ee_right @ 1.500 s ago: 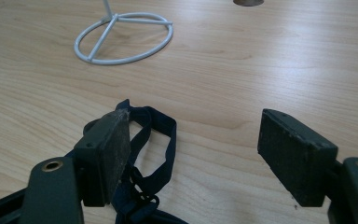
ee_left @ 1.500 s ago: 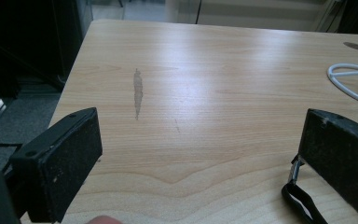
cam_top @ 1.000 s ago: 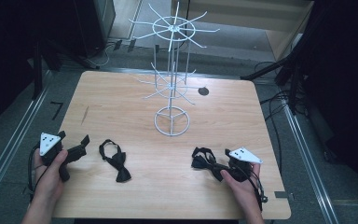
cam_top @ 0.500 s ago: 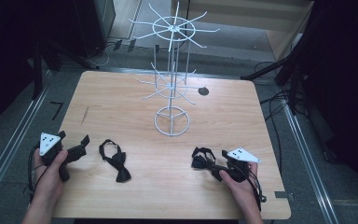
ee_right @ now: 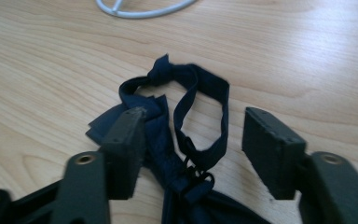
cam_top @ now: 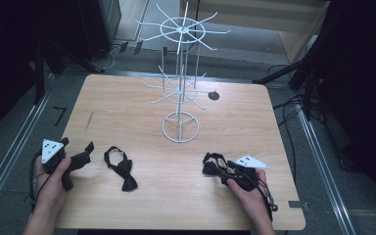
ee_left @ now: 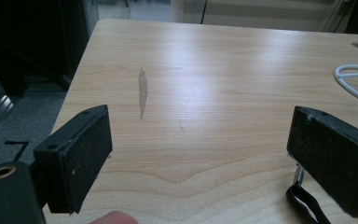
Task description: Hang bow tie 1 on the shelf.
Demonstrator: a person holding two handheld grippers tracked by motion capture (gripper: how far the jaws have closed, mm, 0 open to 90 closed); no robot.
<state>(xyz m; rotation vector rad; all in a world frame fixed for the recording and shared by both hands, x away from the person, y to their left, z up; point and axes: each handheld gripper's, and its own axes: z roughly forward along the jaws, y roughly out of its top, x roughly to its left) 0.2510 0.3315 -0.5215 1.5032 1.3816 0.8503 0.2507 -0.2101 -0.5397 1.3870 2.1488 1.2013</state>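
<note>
A black bow tie [cam_top: 121,169] lies on the wooden table [cam_top: 127,107] just right of my left gripper [cam_top: 78,147], which is open and holds nothing. In the left gripper view its pads [ee_left: 81,156] stand wide apart over bare wood, and the tie's strap [ee_left: 305,205] peeks out by the right jaw. A dark blue bow tie [cam_top: 210,164] lies at the front right. My right gripper [cam_top: 219,169] is open and low over it. In the right gripper view the blue tie's strap loop [ee_right: 189,86] lies between the jaws, and the left jaw touches the fabric.
A tall white wire display rack [cam_top: 180,83] with spoke arms stands at mid table on a ring base [cam_top: 180,128]; that base also shows as a white curve [ee_right: 140,9]. A small dark disc [cam_top: 213,95] lies behind it. Dark cables run along the floor on the right.
My right gripper has crept slightly to the left over the blue bow tie. The left gripper and the black bow tie have stayed put.
</note>
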